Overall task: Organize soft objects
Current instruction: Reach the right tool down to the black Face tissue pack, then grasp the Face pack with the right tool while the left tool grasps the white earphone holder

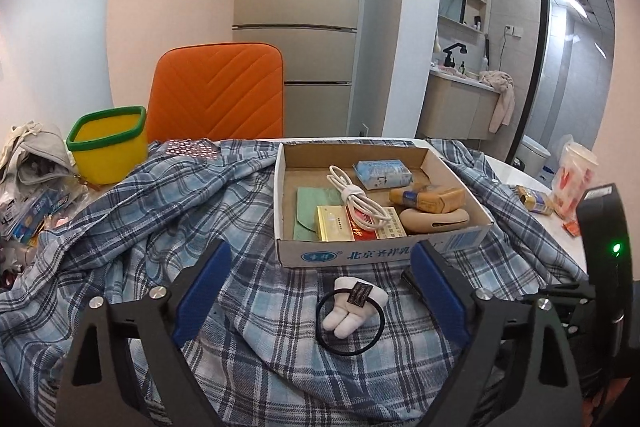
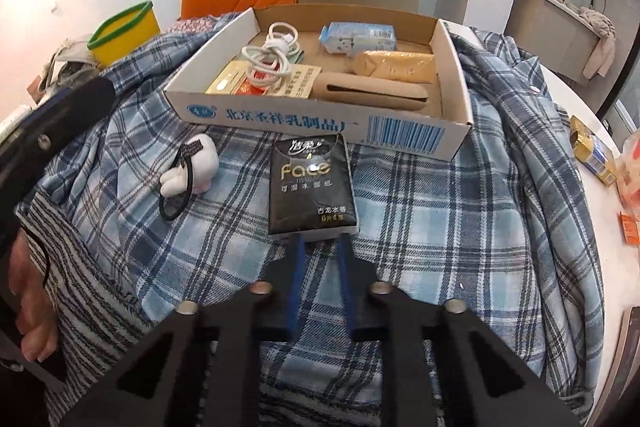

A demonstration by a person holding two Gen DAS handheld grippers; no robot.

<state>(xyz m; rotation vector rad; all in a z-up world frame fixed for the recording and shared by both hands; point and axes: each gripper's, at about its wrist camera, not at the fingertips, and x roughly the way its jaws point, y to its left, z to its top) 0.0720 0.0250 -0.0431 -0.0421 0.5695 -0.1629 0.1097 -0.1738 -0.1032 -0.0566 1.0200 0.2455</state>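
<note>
Right gripper [image 2: 320, 241]: fingers drawn close together, pinching the near short edge of the black tissue pack [image 2: 312, 185]; the pack sticks straight out ahead of the fingertips.
Pack's long axis: in line with the right gripper's fingers, its far end aimed at the front wall of the cardboard box [image 2: 320, 123] and sitting just short of that wall.
Way to the box: dead ahead of the right gripper and a touch higher; judging from this, the pack must clear the front wall before it can drop among the items inside.
Left gripper [image 1: 320, 267]: spread wide and holding nothing, blue pads either side of open space.
Hair tie with plush charm [image 1: 352, 311]: lying on the plaid shirt [image 1: 160, 227] between the left gripper's fingers, slightly toward its right pad, band trailing back toward the camera.
Nearer claw: the left one for the hair tie, the right one for the pack, which it already grips.
Likely step: pack into the box first, while the left gripper stands ready over the hair tie.
</note>
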